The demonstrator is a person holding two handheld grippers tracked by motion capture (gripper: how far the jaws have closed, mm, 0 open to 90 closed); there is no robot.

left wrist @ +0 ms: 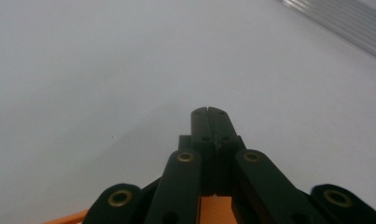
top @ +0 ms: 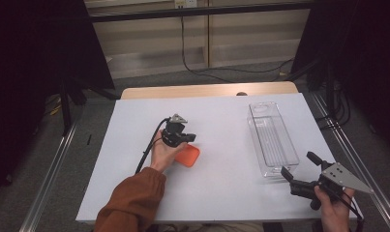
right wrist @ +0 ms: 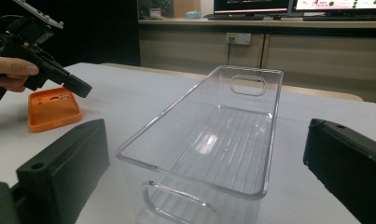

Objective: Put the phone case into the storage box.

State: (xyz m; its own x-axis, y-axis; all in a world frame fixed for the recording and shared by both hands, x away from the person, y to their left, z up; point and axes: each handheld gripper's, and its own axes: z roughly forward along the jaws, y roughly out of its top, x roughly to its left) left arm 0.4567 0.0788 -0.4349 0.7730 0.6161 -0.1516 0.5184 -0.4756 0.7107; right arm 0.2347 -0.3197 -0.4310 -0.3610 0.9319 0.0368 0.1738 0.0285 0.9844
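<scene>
An orange phone case (top: 188, 156) lies on the white table top (top: 221, 193), its hollow side up (right wrist: 52, 108). My left gripper (top: 191, 138) hovers just above the case's far edge with its jaws pressed together and nothing between them (left wrist: 207, 112); a strip of orange (left wrist: 216, 209) shows under its body. The right gripper view shows it too (right wrist: 79, 88), tilted down over the case. My right gripper (top: 299, 165) is open at the near right corner of the table, with its jaws set wide on either side of the near end of a clear plastic bin (right wrist: 213, 130).
The long clear bin (top: 272, 140) stands empty on the right half of the table, lengthwise away from me. A wooden strip (top: 207, 91) borders the far edge. Metal rails (top: 52, 169) run along both sides, and cables lie on the floor beyond.
</scene>
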